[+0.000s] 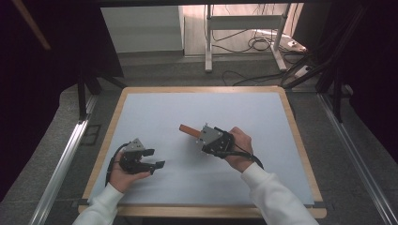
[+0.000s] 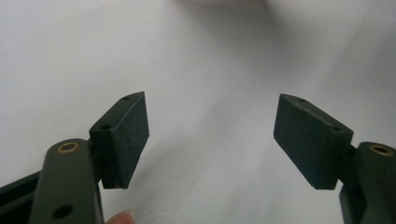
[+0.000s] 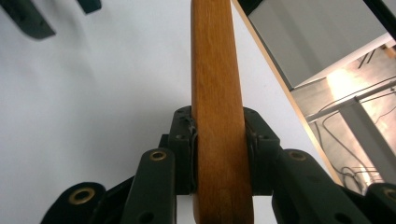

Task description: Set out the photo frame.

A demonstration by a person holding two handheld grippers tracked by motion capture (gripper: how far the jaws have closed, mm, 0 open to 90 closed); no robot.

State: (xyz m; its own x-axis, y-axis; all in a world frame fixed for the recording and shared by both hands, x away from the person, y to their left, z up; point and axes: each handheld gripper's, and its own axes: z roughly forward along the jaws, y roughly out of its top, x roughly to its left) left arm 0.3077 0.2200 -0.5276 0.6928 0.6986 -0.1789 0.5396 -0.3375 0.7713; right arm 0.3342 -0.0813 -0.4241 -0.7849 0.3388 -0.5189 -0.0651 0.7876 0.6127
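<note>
Pale grey matting covers the counter [image 1: 141, 117], which has a wooden rim and stands on a dark floor with cables beyond. No containers are present on it. The right tool [image 1: 197, 132] is clamped on a brown wooden stick [image 1: 187, 129], held near the counter's middle and apparently lifted clear of the mat; in the right gripper view the stick [image 3: 217, 107] runs straight out between the closed jaws. The left tool [image 1: 155, 165] rests low near the front left with its jaws standing wide apart and nothing between them. Judgement: the stick is in carriage. The next move would call either for a steady lowering to the mat or a handover to the waiting left tool.
</note>
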